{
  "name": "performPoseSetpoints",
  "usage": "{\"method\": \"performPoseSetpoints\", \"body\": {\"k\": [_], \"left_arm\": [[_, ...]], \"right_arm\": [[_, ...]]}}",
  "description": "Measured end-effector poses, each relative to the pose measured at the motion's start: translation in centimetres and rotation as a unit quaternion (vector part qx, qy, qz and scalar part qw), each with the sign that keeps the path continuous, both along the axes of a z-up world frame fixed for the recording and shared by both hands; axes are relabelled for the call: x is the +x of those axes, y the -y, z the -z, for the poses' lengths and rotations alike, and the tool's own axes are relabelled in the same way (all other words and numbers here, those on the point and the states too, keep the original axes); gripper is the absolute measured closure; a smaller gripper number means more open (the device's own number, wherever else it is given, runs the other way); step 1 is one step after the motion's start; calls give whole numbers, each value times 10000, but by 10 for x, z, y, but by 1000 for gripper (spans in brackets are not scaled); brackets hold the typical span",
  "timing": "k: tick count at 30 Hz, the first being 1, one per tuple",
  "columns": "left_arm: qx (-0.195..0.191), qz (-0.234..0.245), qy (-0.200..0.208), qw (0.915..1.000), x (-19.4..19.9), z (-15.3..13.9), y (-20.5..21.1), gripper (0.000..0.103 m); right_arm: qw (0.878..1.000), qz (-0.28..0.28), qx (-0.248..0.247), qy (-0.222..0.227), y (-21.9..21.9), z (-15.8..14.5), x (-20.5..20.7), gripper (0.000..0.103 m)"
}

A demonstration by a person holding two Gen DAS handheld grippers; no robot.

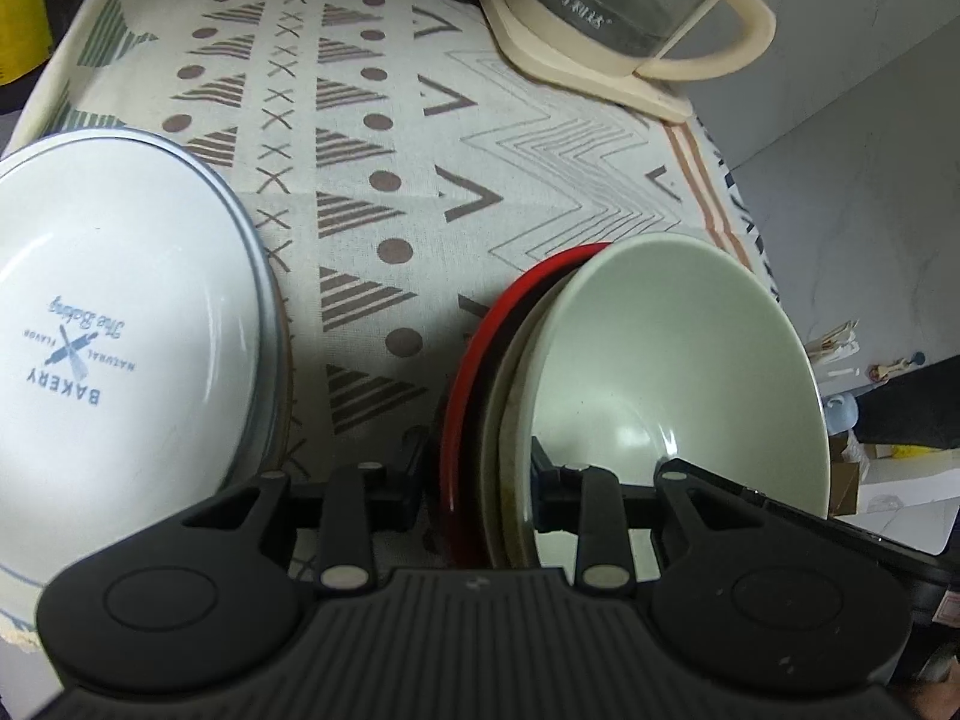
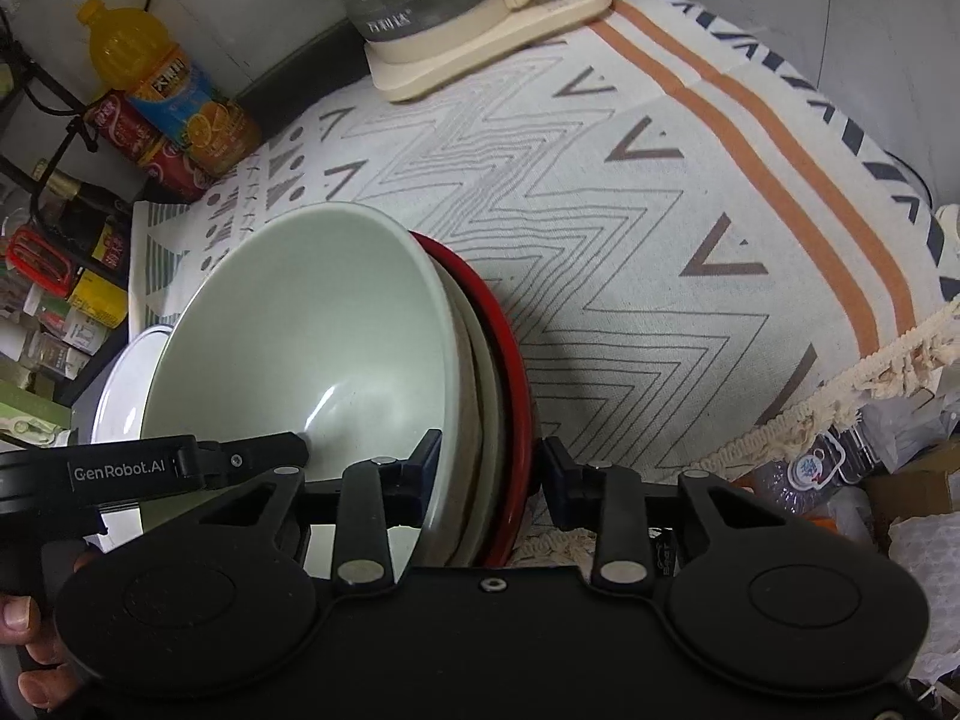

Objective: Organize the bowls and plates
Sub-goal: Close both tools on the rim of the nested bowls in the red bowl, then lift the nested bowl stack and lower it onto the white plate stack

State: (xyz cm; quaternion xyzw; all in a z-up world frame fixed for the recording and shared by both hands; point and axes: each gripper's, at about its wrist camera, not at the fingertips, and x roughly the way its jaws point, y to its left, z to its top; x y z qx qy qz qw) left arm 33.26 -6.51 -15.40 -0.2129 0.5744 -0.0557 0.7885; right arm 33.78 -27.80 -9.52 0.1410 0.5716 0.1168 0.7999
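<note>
Both grippers, left (image 1: 477,483) and right (image 2: 489,474), are clamping narrowed fingers on opposite near rims of the nested dish stack (image 1: 678,360) at lower centre of each frame.

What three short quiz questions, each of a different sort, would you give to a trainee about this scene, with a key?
1. True or false: the white BAKERY plate lies apart from the dish stack.
2. Choose: the left gripper and the right gripper are both shut on A) the kettle, B) the dish stack topped by the green bowl, C) a bottle.
3. Fill in: the stack's dish farthest from the bowl is coloured ___.
Key: 1 true; 2 B; 3 red, the red plate.
</note>
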Motion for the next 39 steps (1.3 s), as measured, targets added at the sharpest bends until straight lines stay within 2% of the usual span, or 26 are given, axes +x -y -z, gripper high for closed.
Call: {"method": "performPoseSetpoints", "body": {"k": [20,29,39], "left_arm": [[-167,-685,593,9957,-29,-49,-48,74],[-140,-1022,768,9917,-41,-61,-73,74],[-136,-1502,748,9857,-59,-62,-106,74]], "right_arm": [[9975,-473,217,486,-33,-46,0,71],[9941,-849,250,631,-61,-61,2,71],[9882,-1348,283,662,-95,-64,10,71]]}}
